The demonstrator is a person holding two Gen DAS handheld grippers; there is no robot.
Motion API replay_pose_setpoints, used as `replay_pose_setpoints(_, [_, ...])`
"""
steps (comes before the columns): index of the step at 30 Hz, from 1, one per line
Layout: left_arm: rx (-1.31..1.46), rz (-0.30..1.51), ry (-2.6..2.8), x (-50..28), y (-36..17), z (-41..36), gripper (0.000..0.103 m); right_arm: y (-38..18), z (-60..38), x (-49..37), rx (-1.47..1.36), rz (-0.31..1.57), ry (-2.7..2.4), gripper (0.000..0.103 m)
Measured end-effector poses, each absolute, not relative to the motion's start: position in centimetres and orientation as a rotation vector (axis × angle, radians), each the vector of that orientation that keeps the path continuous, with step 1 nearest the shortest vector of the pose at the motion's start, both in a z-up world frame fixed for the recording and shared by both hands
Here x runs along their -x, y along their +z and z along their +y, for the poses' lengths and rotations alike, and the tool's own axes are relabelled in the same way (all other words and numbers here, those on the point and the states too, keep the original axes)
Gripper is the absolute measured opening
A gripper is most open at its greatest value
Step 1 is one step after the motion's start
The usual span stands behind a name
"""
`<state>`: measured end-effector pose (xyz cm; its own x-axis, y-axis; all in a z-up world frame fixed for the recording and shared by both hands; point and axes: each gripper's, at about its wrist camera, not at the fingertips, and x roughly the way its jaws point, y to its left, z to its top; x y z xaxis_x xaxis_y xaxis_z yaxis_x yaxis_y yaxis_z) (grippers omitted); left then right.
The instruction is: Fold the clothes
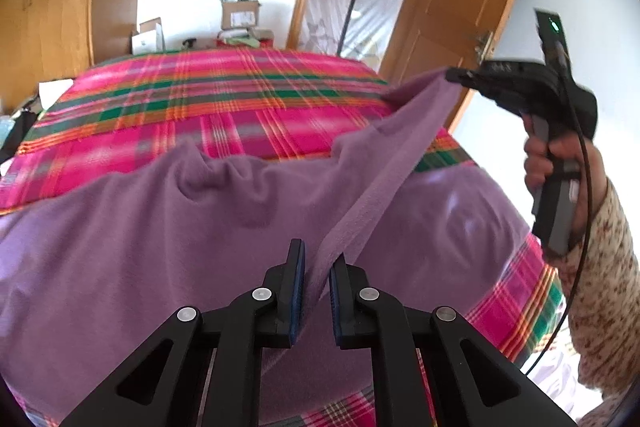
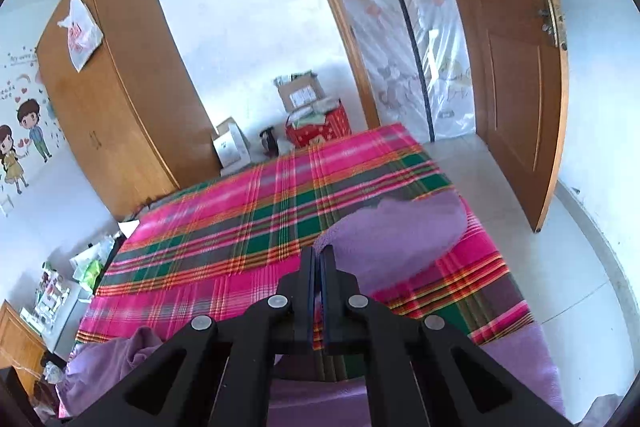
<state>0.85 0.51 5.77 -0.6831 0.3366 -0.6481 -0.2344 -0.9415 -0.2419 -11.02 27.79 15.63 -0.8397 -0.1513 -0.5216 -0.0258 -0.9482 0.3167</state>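
Note:
A purple garment (image 1: 160, 227) lies spread over a bed with a pink, green and orange plaid cover (image 1: 200, 99). My left gripper (image 1: 318, 259) is low over the garment with its jaws slightly apart, and a raised purple edge runs down between them. My right gripper (image 1: 454, 74) shows at the right of the left wrist view, shut on the far end of that raised edge and holding it above the bed. In the right wrist view my right gripper (image 2: 319, 255) is shut on purple fabric (image 2: 392, 223), which hangs ahead over the plaid cover (image 2: 240, 227).
A wooden wardrobe (image 2: 116, 107) stands beyond the bed at the left. Cardboard boxes (image 2: 300, 93) and a red box (image 2: 320, 129) sit at the far end. An open wooden door (image 2: 516, 67) is at the right, over a tiled floor (image 2: 560, 267).

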Motion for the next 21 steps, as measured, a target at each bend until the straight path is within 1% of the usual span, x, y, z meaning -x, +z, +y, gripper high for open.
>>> replay_pose_setpoints(6, [0.989, -0.211, 2.636, -1.8, 7.0, 0.7, 0.012, 16.8, 28.5, 8.2, -0.769, -0.472, -2.955, 0.002])
replay_pose_setpoints(17, [0.97, -0.173, 2.608, -3.5, 7.1, 1.3, 0.012, 15.6, 31.1, 3.8, -0.747, -0.548, -2.993, 0.002])
replay_pose_setpoints(21, [0.991, -0.123, 2.577, -4.1, 6.7, 1.7, 0.012, 14.8, 31.6, 2.1, -0.744, -0.559, -2.996, 0.002])
